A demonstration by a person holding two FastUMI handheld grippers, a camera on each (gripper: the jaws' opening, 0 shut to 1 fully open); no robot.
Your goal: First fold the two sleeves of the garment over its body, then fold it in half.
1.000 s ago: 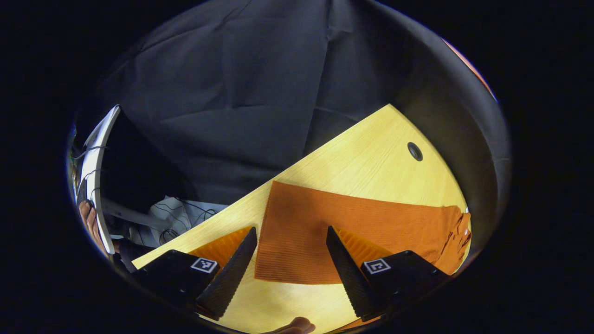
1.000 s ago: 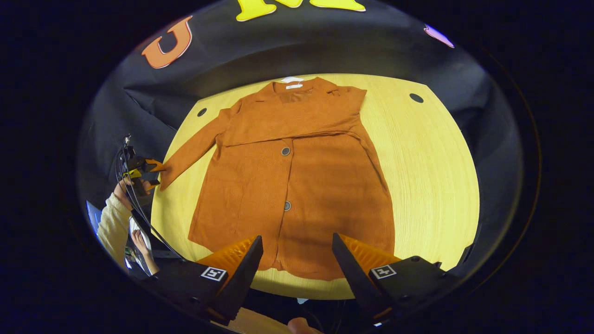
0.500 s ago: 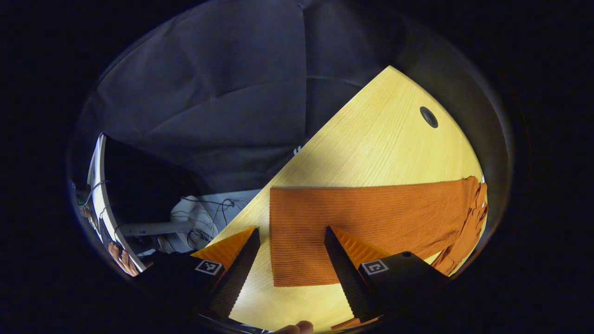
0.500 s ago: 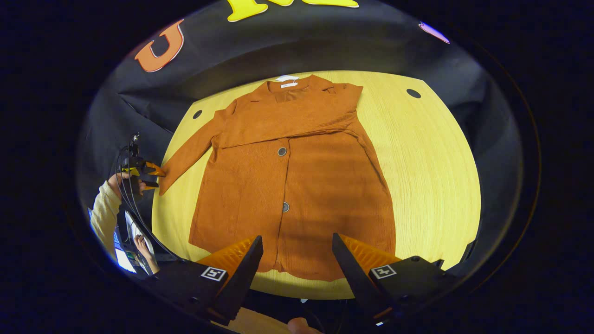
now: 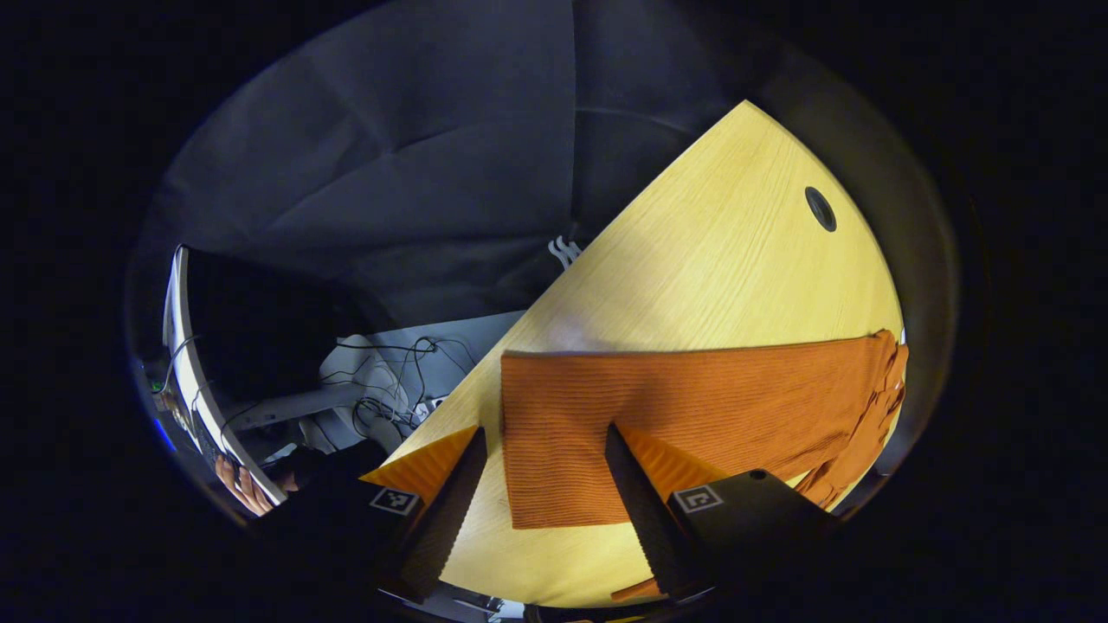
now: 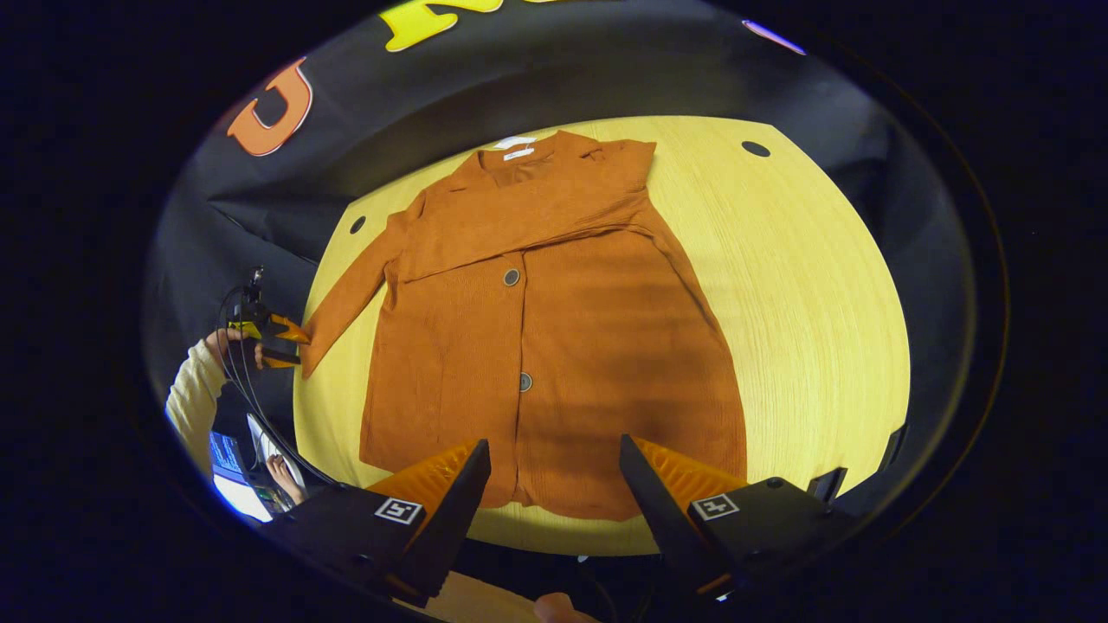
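Cardigan is lying flat and face up on the round table, collar toward the far wall and hem nearest the right gripper, which is the layout a sleeves-first fold wants. One sleeve is already lying across the chest, so by my judgement half of the first step is done. The other sleeve is stretching out to the table's edge, and the left gripper, seen far off in the right gripper view, is sitting right at its cuff. In the left gripper view the cuff is lying between the fingers, which are standing apart, not pressing the cloth, so this looks like lining up for a pinch at the very end, where a grip would let the whole sleeve be carried over. The right gripper is hovering off the near edge above the hem, jaws apart and holding nothing, probably waiting there clear of the sleeve's path and placed for the later fold in half.
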